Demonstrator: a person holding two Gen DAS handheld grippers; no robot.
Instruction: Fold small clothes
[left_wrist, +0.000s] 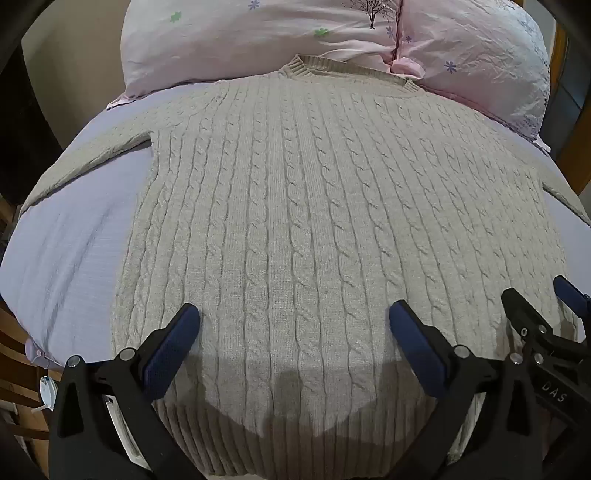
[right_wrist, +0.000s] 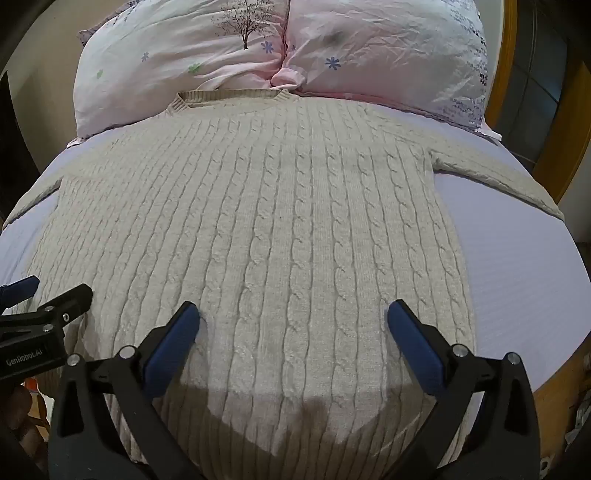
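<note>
— Where does the garment lie?

— The sweater is spread flat on the sheet, straight ahead of both my claws; hem nearest me, under the fingers; collar at the far end, touching the pillows; one sleeve runs out to the left of my left gripper, the other to the right of my right gripper.

— And the claws?

— Both spread wide, gripping nothing; they sit side by side over the hem end; whether the pads touch the knit I cannot tell.

— How will it handle?

— My guess: thick cable knit, soft, limp, some weight to it; it should drape and sag rather than hold a crease; not slippery, the ribs give bite; it may stretch if dragged by one point.

— Where to take hold?

— I would pinch the side edges, or a sleeve near the shoulder seam, taking both layers; lift low and lay the sleeve across the body; fold not yet begun.
</note>
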